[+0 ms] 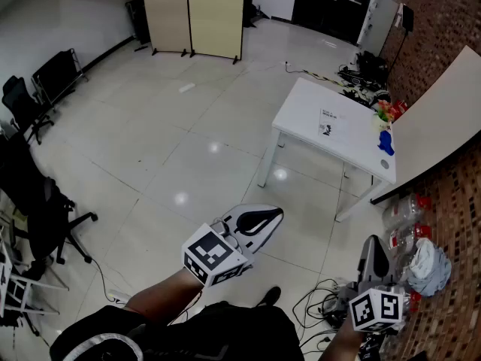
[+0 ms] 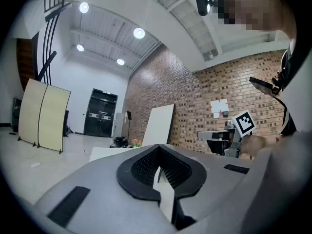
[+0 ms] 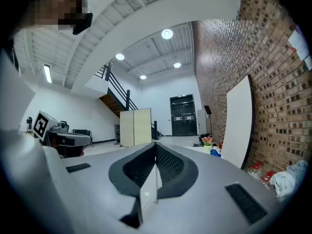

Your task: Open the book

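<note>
**Both grippers pressed together and empty; book far off on the table**

Nearest to me, the left gripper (image 1: 279, 213) points level over the tiled floor (image 1: 188, 149). Its jaws are pressed together with nothing between them. The right gripper (image 1: 373, 241) sits at lower right, jaws likewise tight together on nothing, beside a tangle of cables (image 1: 319, 307).

Near it, along the brick wall (image 1: 451, 194), I see a bundled cloth (image 1: 430, 268) and some plastic bottles (image 1: 404, 210).

Further out stands the white table (image 1: 301, 105). The book (image 1: 328, 121) lies flat on its top, well apart from both grippers. Small colourful things (image 1: 385, 140) sit at the table's right end, and a white board (image 1: 443, 119) leans on the wall just beside it.

Farthest back stands a beige folding screen (image 1: 193, 13).
</note>
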A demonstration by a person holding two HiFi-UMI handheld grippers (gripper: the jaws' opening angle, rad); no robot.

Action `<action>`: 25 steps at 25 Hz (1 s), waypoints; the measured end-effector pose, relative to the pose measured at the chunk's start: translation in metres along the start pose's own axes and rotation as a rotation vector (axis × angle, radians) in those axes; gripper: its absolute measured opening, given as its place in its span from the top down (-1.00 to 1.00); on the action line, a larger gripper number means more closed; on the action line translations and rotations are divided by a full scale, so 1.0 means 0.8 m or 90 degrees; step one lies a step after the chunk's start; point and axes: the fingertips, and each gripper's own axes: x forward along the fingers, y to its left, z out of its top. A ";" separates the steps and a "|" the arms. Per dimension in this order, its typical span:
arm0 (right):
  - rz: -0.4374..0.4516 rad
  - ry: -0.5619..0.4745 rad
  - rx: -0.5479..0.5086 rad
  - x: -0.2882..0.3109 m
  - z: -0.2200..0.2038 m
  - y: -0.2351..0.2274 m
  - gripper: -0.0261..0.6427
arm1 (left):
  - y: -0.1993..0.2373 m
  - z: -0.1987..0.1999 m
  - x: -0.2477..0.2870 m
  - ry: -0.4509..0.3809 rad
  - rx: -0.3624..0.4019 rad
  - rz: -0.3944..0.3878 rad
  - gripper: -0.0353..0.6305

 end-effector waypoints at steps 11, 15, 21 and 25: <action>0.085 -0.034 -0.015 0.129 0.031 -0.130 0.93 | 0.043 0.019 0.182 0.000 -0.001 0.042 0.90; 0.111 -0.031 -0.025 0.170 0.033 -0.175 0.93 | 0.055 0.023 0.236 -0.006 -0.008 0.069 0.90; 0.133 -0.030 -0.014 0.220 0.030 -0.219 0.93 | 0.078 0.020 0.303 0.011 -0.005 0.084 0.90; 0.126 -0.026 -0.002 0.255 0.022 -0.243 0.93 | 0.096 0.019 0.343 0.015 0.001 0.074 0.90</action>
